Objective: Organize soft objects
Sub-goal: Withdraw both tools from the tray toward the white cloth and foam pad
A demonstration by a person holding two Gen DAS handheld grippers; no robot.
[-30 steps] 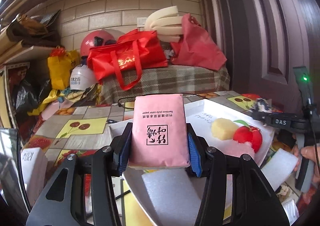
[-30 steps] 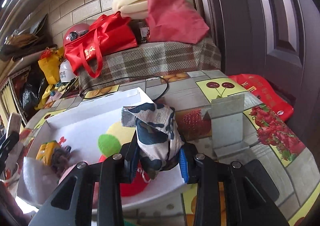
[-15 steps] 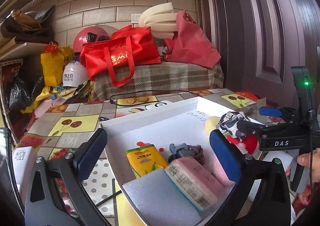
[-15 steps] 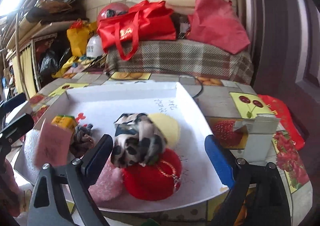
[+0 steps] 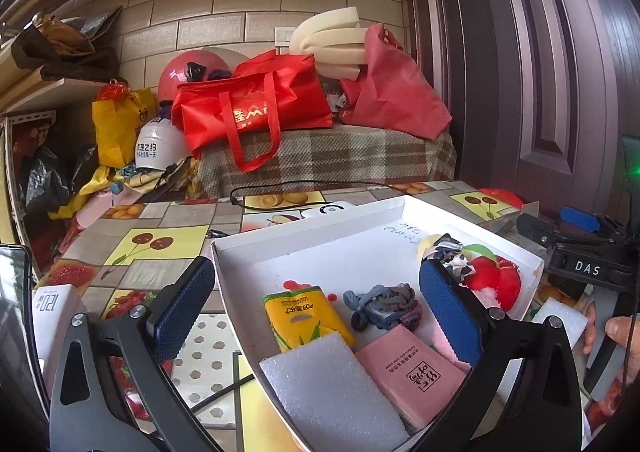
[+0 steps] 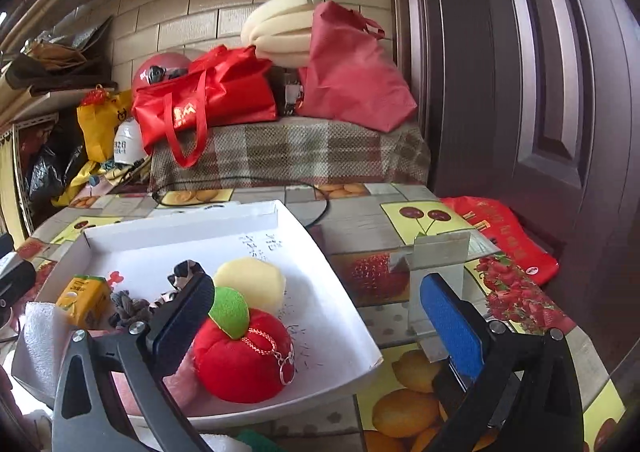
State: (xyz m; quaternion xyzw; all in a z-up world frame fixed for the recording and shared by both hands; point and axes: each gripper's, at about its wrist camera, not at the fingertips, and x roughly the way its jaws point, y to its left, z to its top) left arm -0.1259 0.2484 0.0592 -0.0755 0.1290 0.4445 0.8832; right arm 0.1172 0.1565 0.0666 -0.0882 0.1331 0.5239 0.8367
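Observation:
A white tray (image 5: 304,230) holds a pink tissue pack (image 5: 416,376), a white foam block (image 5: 328,388), a yellow pack (image 5: 300,316), a braided cloth ring (image 5: 384,306), a camouflage cloth (image 5: 448,252) and a red plush apple (image 5: 492,280). My left gripper (image 5: 316,310) hangs open over the tray's near end, holding nothing. My right gripper (image 6: 318,324) is opening wide over the tray (image 6: 180,219). The plush apple (image 6: 244,356) lies below, between its fingers, untouched. The camouflage cloth (image 6: 184,272) lies partly behind its left finger, beside a yellow sponge (image 6: 252,280).
A clear plastic stand (image 6: 440,264) and a red bag (image 6: 504,240) sit right of the tray. A black cable (image 5: 304,185) loops behind it. The plaid bench (image 5: 328,159) carries red bags. A white box (image 5: 52,312) stands at left. A hand (image 5: 620,332) shows at right.
Both grippers opened. The pink tissue pack dropped from the left one and now lies flat in the tray. The camouflage cloth left the right one and lies beside the apple.

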